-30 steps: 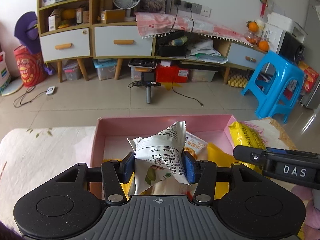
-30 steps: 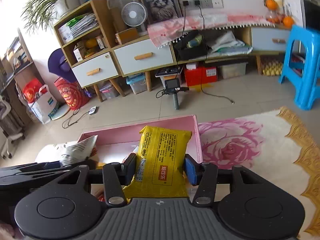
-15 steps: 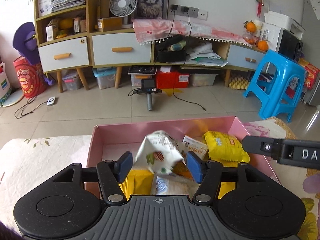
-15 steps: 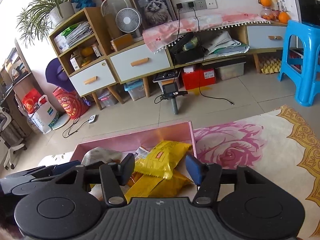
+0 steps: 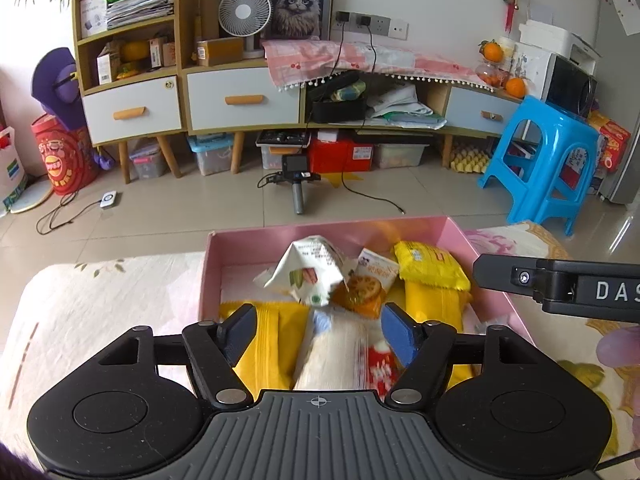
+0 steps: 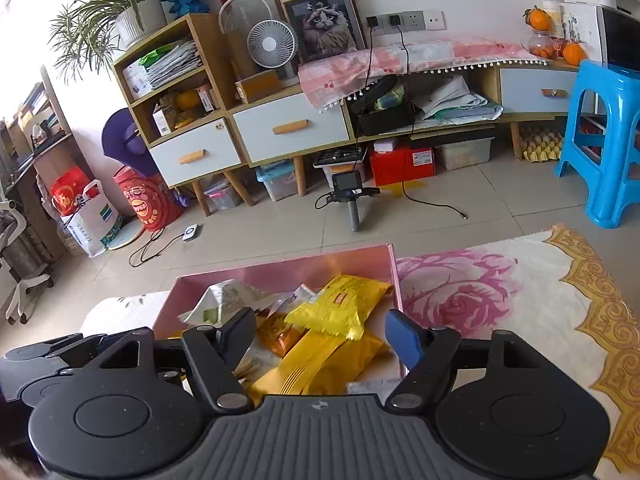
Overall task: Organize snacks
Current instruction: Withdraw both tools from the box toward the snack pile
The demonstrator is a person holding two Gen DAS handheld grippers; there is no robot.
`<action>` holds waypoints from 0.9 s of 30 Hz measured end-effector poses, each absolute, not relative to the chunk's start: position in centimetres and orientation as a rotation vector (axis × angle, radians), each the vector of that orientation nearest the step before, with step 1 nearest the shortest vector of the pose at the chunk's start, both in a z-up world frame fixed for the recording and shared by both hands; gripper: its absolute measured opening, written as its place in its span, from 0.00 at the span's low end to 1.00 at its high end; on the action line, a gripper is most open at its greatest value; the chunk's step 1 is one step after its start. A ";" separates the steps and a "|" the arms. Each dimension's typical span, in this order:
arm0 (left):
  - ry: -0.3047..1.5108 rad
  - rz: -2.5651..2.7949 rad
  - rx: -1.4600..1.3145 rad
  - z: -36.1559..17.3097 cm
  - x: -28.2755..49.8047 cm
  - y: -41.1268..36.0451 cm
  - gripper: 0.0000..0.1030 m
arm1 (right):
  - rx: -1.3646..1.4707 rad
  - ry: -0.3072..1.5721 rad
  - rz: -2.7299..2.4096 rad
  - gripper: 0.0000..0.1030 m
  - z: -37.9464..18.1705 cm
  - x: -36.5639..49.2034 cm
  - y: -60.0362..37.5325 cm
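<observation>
Both tongs stand spread, their jaws having just been opening, and nothing is pinched. Our left gripper [image 5: 318, 330] hangs over the near part of the pink box [image 5: 210, 272]; the white packet [image 5: 306, 276] lies loose in the box beyond its pads, tilted against an orange-print packet [image 5: 360, 292]. Between the pads we see only snacks lying in the box below: a yellow packet [image 5: 276, 344] and a pale one [image 5: 334, 354], neither touched. To the right, our right gripper [image 6: 320, 330] hovers over the box's right side; the yellow bag [image 6: 340, 304] rests on a darker yellow packet [image 6: 320, 364] below it, clear of both pads.

We judge both drops done. To finish the step well, we should lift each gripper straight away with the jaws kept wide, so no pad snags a wrapper edge and drags it back out. The white packet sits high and crumpled; it may need a nudge flat. We should keep the two grippers apart while withdrawing, since they sit near each other over the box.
</observation>
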State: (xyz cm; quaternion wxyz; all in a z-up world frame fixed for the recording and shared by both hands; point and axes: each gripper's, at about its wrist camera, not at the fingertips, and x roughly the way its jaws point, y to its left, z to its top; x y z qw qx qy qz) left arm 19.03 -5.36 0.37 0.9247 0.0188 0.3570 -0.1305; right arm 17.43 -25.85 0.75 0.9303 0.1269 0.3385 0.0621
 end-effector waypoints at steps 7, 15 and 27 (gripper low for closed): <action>0.733 -0.264 0.044 1.4 16.0 -3.6 0.74 | 0.222 0.705 0.129 0.67 1.7 15.1 -24.9; 0.748 -0.277 0.062 2.0 11.8 -1.9 0.80 | 0.250 0.728 0.153 0.75 2.0 11.7 -24.3; 0.771 -0.262 0.077 0.9 7.4 0.2 0.86 | 0.260 0.761 0.144 0.81 0.9 8.1 -23.4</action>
